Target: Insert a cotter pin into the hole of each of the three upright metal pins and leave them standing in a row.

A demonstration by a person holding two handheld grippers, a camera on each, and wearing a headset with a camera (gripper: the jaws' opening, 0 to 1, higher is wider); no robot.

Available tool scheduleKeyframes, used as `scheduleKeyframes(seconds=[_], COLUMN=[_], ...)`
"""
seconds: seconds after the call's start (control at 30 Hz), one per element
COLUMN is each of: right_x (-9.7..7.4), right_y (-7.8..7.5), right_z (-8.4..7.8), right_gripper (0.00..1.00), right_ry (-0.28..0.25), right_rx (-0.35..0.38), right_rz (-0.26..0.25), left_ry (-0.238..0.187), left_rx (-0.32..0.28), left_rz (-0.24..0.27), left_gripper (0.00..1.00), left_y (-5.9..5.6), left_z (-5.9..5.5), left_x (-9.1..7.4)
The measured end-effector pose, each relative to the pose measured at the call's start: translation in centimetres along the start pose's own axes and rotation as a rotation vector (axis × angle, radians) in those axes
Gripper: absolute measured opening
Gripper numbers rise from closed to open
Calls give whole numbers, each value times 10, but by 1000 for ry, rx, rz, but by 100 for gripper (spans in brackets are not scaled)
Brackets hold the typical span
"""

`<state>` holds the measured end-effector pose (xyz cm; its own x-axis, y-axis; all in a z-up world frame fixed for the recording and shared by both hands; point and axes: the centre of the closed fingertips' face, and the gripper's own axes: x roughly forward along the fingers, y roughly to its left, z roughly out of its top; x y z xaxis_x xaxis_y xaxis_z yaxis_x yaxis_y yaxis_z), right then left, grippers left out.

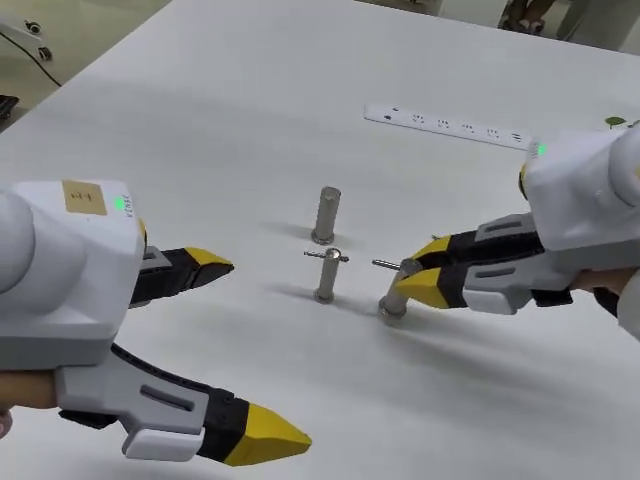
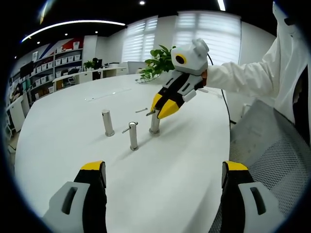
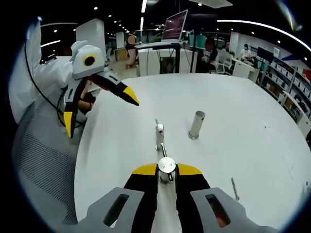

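Three metal pins stand on the white table. In the head view the far pin stands upright and alone, with bare table all round it. The middle pin stands near it, on the person's side, with a cotter pin crossing its top from side to side. The third pin stands with its base on the table, just to the right of the middle one.

The right claw is pinched closed on this third pin, one yellow-tipped jaw on each side just under its round head. A second cotter pin juts sideways from the top of that pin, pointing towards the middle pin; how far it has gone through the hole I cannot tell.

The left claw hovers at the left, well apart from all three pins, with its jaws spread wide and nothing between them. A tan sticker on its white housing bears marks too small to read, and a green light glows beside the sticker.

One loose cotter pin lies flat on the table in the right gripper view, off to the side of the row. A white power strip lies at the far side of the table; any print on it is too small to make out.
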<state>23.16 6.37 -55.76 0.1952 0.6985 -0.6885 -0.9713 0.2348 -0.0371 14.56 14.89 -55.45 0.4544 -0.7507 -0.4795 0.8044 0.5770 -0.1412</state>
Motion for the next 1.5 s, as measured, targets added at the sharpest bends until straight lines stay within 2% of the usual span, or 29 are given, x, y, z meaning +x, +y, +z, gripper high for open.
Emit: scheduleKeyframes(seconds=[0.2,0.57,1.13,1.5], right_x=[1,2,5,8], right_y=[-8,-4,-3,-4], right_z=[-3,-8,-10,-7], right_gripper=[7,7,8,8], right_ry=[-14,2,-11,-21], right_rx=[28,5,-2,-12], right_rz=[17,42,78,78], left_ry=[-3,-2,-1,3], left_rx=[0,1,-1,6], left_rz=[7,17,24,44], left_gripper=[99,99,98,95], left_y=[3,6,10,15], left_z=[1,2,4,4], left_x=[-1,-5,-4,-6])
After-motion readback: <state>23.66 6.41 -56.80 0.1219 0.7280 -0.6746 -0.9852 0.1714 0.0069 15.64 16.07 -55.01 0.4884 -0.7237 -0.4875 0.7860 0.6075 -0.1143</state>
